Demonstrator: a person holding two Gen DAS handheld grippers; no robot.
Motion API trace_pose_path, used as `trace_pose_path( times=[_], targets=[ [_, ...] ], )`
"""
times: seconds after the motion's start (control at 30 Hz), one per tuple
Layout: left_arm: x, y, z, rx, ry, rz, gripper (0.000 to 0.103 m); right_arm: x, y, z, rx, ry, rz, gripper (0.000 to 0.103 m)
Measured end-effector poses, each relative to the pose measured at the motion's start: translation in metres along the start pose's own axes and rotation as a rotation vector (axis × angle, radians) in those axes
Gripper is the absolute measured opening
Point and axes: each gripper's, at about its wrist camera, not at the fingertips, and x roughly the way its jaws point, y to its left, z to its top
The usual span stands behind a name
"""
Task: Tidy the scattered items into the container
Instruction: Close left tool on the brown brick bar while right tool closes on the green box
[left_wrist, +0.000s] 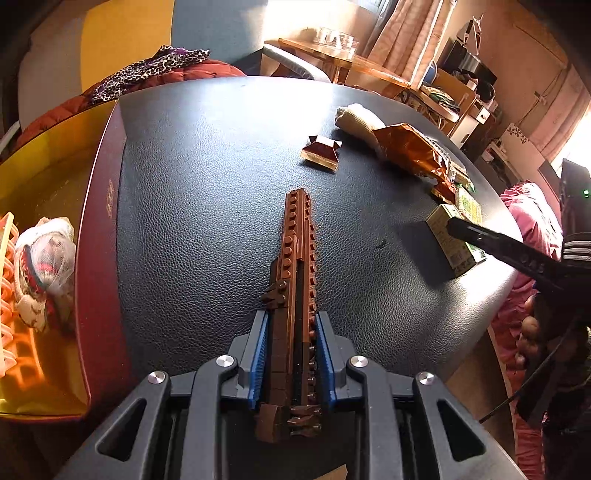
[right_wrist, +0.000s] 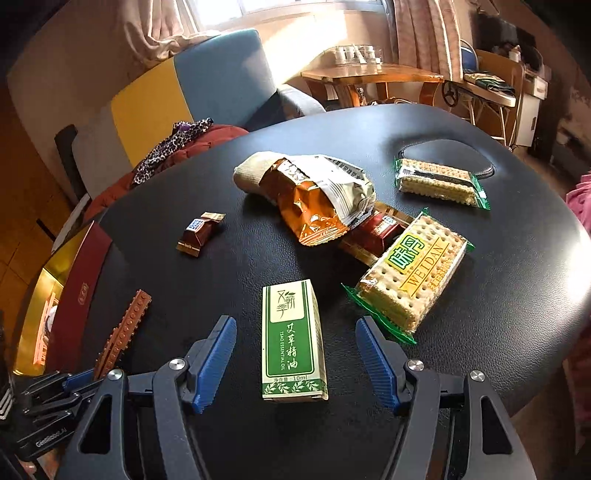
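Grained, leather-like black table (right_wrist: 229, 266); glossy foil snack bag (right_wrist: 314, 206)

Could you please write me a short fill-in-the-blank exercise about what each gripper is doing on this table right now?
1. The left gripper is shut on the long ____ brick strip.
2. The green-and-white box lies between the open jaws of the ____ gripper.
3. The biscuit packet marked WEIDAN lies to the ____ of that box in the right wrist view.
4. The small wrapped candy lies ____ the orange snack bag, not touching it.

Missing words: brown; right; right; apart from
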Motion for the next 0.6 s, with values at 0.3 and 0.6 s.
trace_pose_path(
  times=[0.3,0.6],
  targets=[
    [-0.002,0.001,-0.003,0.003,-0.008,-0.018,0.029,0.010,0.021,-0.012,-0.083,0.050,-0.048,0.033],
    [0.005,-0.007,0.009,0.050,-0.001,0.025,0.033,0.005,0.042,-0.031,-0.122,0.059,-0.005,0.033]
  ],
)
